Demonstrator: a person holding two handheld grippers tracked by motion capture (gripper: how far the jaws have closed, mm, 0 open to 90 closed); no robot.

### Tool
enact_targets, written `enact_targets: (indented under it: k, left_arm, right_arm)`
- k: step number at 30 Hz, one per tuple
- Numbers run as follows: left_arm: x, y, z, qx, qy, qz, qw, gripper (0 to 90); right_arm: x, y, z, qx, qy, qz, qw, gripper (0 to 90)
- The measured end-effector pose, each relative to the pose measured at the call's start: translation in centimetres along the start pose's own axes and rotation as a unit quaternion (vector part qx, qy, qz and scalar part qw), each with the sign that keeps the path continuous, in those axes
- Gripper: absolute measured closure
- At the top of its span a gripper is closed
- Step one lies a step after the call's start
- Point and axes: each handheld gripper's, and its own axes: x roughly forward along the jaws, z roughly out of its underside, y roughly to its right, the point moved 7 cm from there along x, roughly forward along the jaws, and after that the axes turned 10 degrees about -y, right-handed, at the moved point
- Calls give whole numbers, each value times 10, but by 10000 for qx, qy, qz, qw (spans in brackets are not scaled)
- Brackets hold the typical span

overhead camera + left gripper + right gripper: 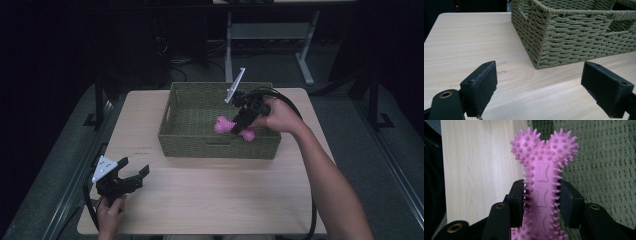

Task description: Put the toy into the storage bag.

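A pink spiky bone-shaped toy (542, 173) is clamped by its shaft between the black jaws of my right gripper (542, 200). In the high view that right gripper (240, 124) holds the pink toy (224, 125) over the inside of the green woven basket (190, 140), near its front wall. My left gripper (135, 172) rests near the table's front left corner, jaws wide apart with nothing between them. In the left gripper view its jaws frame bare wood, with the left gripper (539, 82) pointing at the basket's (564, 45) near corner.
The basket sits at the back middle of the light wooden table (215, 190). A black cable (300, 125) runs from the right gripper along the forearm. A metal desk frame (270, 35) stands on the dark floor beyond the table.
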Motion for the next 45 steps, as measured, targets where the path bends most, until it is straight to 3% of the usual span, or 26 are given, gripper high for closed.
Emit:
enact_targets:
  k: [8, 20, 33, 36, 45]
  left_arm:
    - [1, 1, 0, 13, -11, -2, 10000, 130]
    - [0, 0, 0, 13, -6, -5, 10000, 130]
    - [-1, 0, 0, 5, 4, -12, 10000, 130]
    - [-1, 0, 0, 6, -4, -4, 10000, 130]
    - [0, 1, 1, 16, -15, 16, 10000, 130]
  right_arm:
    - [0, 17, 0, 102, 127, -19, 9999, 579]
    - [12, 41, 5, 290, -18, 16, 9996, 578]
    - [29, 49, 8, 397, -189, -52, 9990, 576]
    - [33, 49, 9, 450, -96, -126, 9989, 575]
    - [43, 50, 12, 468, -149, -146, 9987, 574]
